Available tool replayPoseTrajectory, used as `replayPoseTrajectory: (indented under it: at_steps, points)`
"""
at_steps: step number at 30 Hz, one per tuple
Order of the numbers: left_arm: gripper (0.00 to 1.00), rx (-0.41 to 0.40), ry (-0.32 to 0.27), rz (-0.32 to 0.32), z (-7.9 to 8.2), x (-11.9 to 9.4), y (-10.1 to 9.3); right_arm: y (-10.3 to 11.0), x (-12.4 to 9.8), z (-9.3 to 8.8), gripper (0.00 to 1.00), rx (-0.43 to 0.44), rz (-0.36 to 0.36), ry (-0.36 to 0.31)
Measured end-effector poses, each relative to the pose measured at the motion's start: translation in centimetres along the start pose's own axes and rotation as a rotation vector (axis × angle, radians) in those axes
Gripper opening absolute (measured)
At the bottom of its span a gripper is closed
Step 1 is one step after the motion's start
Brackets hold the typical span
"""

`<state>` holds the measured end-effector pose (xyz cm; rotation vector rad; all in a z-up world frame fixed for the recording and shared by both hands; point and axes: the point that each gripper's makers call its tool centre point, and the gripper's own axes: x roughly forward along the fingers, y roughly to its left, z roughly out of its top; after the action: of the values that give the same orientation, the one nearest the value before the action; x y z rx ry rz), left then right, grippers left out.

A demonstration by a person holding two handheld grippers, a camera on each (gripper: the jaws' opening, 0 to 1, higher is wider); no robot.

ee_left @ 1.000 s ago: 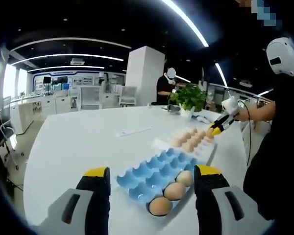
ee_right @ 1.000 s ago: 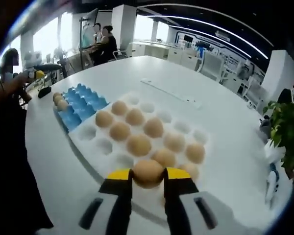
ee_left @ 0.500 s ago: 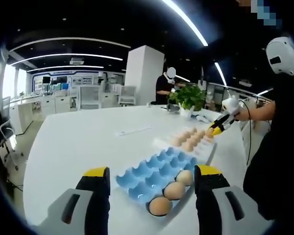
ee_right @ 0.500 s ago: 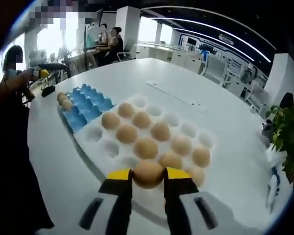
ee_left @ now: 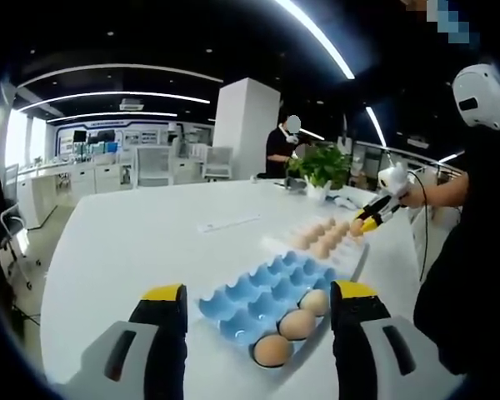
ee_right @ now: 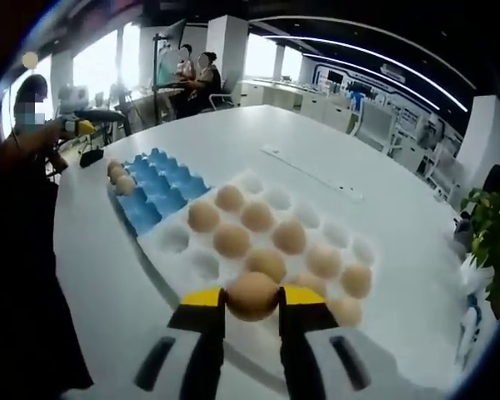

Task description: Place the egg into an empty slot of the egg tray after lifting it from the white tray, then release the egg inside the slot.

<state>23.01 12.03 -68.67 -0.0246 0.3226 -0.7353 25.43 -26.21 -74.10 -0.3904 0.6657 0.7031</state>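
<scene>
Right gripper view: egg (ee_right: 252,295) half-hidden between fingers (ee_right: 204,300).

Matt egg (ee_right: 252,295); glossy table (ee_right: 233,146); seemingly plastic egg tray (ee_left: 258,292).

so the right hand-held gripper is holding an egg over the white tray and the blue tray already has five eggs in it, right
Not five: the left gripper view shows three eggs in the blue tray. The rest holds: the right hand-held gripper grips an egg over the white tray.
</scene>
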Motion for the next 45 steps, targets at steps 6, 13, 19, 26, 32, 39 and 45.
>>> replayPoseTrajectory:
  at_steps: [6,13,19,26,32,39,45]
  points:
    - [0.7,0.0,0.002,-0.006,0.1,0.1,-0.1,1.3,0.5,1.0,0.24,-0.015,0.029,-0.022]
    - [0.7,0.004,0.0,-0.006,0.3,0.1,-0.1,2.8,1.4,1.8,0.24,-0.026,0.071,-0.038]
    - [0.7,0.006,0.003,-0.005,0.2,0.0,0.0,4.8,2.5,2.8,0.24,-0.048,0.119,-0.051]
    - [0.7,0.007,0.002,-0.002,0.2,-0.1,0.1,7.3,3.8,4.1,0.24,-0.072,0.19,-0.069]
    - [0.7,0.005,0.002,0.001,0.2,-0.1,0.1,9.0,4.8,5.0,0.24,-0.09,0.231,-0.083]
    - [0.7,0.005,0.006,-0.001,0.1,0.0,0.0,11.2,5.8,6.2,0.25,-0.11,0.292,-0.099]
    - [0.71,0.002,0.0,0.004,0.1,0.0,0.1,13.5,6.8,7.3,0.25,-0.128,0.345,-0.116]
